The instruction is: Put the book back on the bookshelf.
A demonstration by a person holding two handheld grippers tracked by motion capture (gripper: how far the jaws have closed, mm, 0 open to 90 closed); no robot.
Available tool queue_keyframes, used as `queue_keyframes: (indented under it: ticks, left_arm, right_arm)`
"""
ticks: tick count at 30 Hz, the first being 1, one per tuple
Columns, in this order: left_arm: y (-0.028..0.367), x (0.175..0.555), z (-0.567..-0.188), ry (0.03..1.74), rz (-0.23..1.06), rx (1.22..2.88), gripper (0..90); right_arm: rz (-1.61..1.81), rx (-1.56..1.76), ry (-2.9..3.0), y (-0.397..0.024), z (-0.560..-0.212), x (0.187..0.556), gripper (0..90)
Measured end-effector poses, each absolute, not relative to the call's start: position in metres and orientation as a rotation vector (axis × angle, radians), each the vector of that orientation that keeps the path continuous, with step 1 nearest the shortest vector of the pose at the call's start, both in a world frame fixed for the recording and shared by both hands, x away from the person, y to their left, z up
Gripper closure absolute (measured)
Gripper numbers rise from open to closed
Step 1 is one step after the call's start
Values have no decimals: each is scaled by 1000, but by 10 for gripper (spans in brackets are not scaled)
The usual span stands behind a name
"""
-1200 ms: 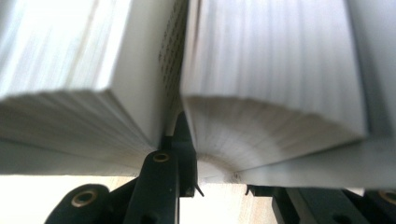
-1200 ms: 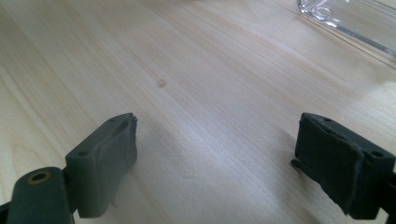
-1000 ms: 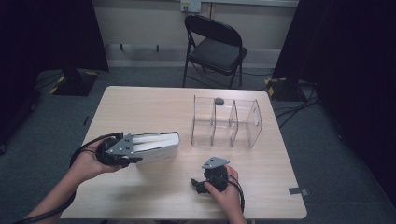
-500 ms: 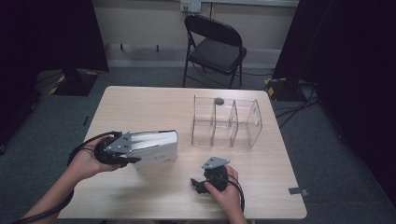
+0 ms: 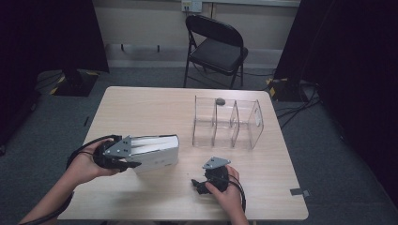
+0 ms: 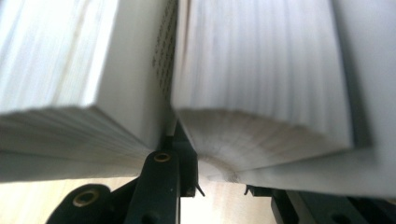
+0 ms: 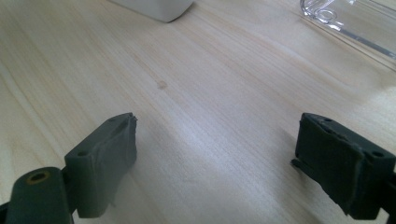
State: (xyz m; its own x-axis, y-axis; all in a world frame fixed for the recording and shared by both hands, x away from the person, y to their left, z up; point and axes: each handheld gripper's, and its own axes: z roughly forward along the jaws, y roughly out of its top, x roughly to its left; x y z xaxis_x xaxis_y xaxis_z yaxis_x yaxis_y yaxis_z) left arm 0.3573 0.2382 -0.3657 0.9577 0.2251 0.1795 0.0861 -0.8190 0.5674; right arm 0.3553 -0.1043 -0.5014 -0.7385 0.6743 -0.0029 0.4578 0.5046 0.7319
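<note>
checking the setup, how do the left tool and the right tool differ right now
The left tool is shut on the white books, its jaws clamping them; the right tool is open with nothing between its jaws. The left lies pointing right across the table; the right sits near the front edge, pointing left. Both are hand-held and low over the table.

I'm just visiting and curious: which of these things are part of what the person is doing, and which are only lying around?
In use:
- white book, gripped by the left gripper
- right gripper, open, resting on the table
- probably the clear divided rack

Lying about:
- folding chair
- small dark thing on the rack's back edge
</note>
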Motion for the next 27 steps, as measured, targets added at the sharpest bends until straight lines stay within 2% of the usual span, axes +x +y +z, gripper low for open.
queue_keyframes:
  ticks: [14,27]
  left_arm:
    - [245,373,-366,287,275,2499,706]
    - [246,377,-368,336,290,2478,692]
  right_arm:
    - [1061,969,2468,-102,-501,355,89]
    - [1054,968,2461,-101,-501,355,89]
